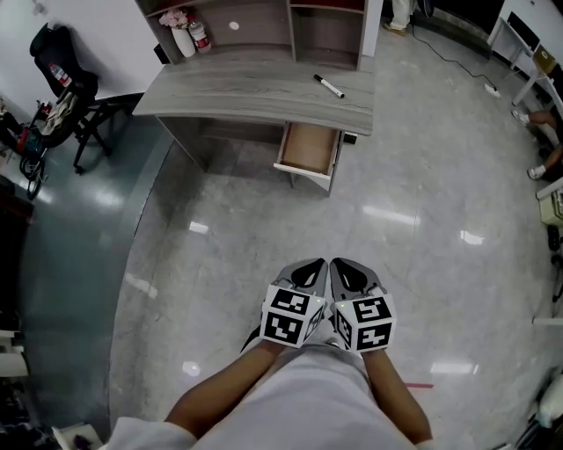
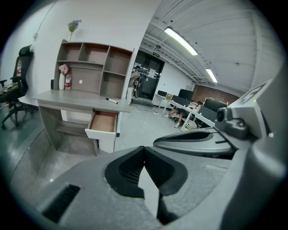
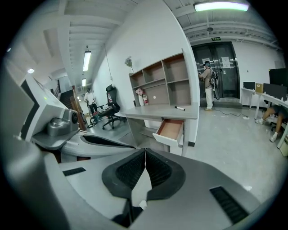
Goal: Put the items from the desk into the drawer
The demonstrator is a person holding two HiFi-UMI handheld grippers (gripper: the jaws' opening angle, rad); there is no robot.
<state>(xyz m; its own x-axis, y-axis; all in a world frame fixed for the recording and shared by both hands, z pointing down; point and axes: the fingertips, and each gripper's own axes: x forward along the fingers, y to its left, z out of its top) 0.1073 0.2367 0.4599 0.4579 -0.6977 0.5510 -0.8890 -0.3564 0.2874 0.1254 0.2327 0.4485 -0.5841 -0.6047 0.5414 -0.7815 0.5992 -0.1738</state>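
Observation:
A black-and-white marker pen [image 1: 329, 86] lies on the grey wooden desk [image 1: 255, 92], near its right end. Under that end a drawer [image 1: 310, 149] stands pulled out, its brown inside bare. The pen [image 2: 111, 100] and the open drawer [image 2: 103, 122] also show in the left gripper view, and the pen [image 3: 179, 108] and drawer [image 3: 171, 129] again in the right gripper view. Both grippers are held side by side, low and close to the person's body, well short of the desk. My left gripper [image 1: 310, 267] is shut and holds nothing. My right gripper [image 1: 345, 267] is shut and holds nothing too.
Shelves [image 1: 264, 22] stand at the back of the desk, with a vase of flowers [image 1: 180, 33] and a red can [image 1: 201, 35] at their left. A black office chair [image 1: 66, 97] is left of the desk. Glossy grey floor [image 1: 264, 237] lies between me and the desk. People stand by far doors [image 3: 208, 83].

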